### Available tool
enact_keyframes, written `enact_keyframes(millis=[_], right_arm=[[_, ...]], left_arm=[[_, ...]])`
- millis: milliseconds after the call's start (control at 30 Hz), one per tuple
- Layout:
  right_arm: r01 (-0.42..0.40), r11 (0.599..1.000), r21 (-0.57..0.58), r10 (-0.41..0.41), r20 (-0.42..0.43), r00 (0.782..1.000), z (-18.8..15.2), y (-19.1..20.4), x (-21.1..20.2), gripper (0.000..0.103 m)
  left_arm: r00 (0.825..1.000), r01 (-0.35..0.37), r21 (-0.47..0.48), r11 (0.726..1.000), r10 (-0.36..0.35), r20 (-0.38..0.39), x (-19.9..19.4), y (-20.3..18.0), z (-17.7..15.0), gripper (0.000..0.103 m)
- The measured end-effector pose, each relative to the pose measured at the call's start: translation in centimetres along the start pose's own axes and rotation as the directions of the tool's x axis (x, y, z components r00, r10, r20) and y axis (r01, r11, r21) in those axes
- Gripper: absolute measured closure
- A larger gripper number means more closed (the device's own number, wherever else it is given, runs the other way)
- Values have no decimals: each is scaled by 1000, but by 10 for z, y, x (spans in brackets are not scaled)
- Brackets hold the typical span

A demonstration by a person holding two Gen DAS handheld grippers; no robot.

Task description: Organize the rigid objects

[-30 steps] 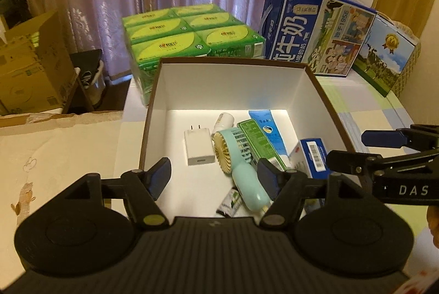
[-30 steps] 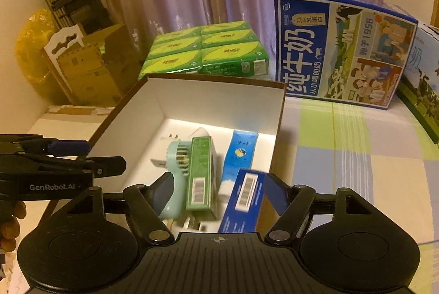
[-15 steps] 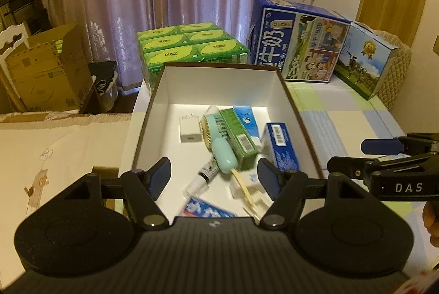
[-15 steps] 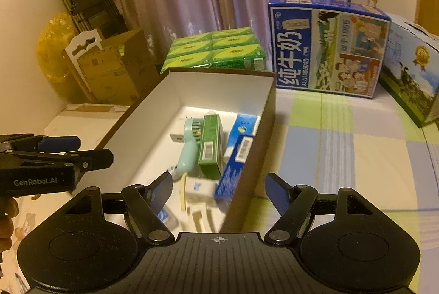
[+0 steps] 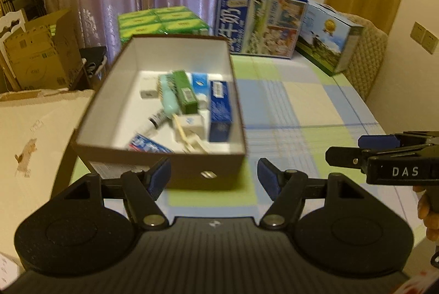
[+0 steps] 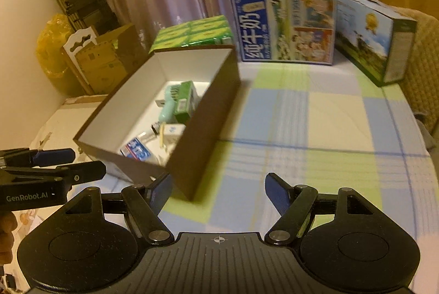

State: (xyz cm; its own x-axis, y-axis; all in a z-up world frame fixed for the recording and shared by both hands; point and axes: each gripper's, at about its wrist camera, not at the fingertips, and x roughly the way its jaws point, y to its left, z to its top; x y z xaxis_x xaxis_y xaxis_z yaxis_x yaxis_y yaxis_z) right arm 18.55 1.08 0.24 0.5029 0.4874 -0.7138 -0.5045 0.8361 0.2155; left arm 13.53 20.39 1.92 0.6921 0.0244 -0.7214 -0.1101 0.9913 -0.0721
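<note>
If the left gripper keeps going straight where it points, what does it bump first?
Probably the near brown wall of the box: the open left gripper points straight at it. Blur makes depth hard to judge.

Everything in my brown box (image 5: 175, 170) is smeared by motion; the print on the blue carton (image 5: 219, 110) and the green carton (image 5: 185, 95) cannot be read; from my right side the box's near wall (image 6: 203, 126) hides the blue carton altogether; the small tube (image 5: 156, 119) is too blurred to name further; my right gripper (image 5: 384, 154) is cut by the picture's right edge; the toothpaste tube (image 5: 148, 144) is partly behind the box's front wall.
</note>
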Motion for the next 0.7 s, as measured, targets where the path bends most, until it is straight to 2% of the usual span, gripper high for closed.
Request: enact_keyframes(millis=[400, 700], right_arm=[[18, 1000, 22, -18, 3, 1000, -59, -41, -74, 31], [39, 998, 55, -39, -5, 999, -97, -61, -112, 31]], left_arm=[[999, 44, 12, 999, -44, -13, -37, -72, -47, 37], [996, 82, 38, 996, -81, -31, -57, -112, -80, 37]])
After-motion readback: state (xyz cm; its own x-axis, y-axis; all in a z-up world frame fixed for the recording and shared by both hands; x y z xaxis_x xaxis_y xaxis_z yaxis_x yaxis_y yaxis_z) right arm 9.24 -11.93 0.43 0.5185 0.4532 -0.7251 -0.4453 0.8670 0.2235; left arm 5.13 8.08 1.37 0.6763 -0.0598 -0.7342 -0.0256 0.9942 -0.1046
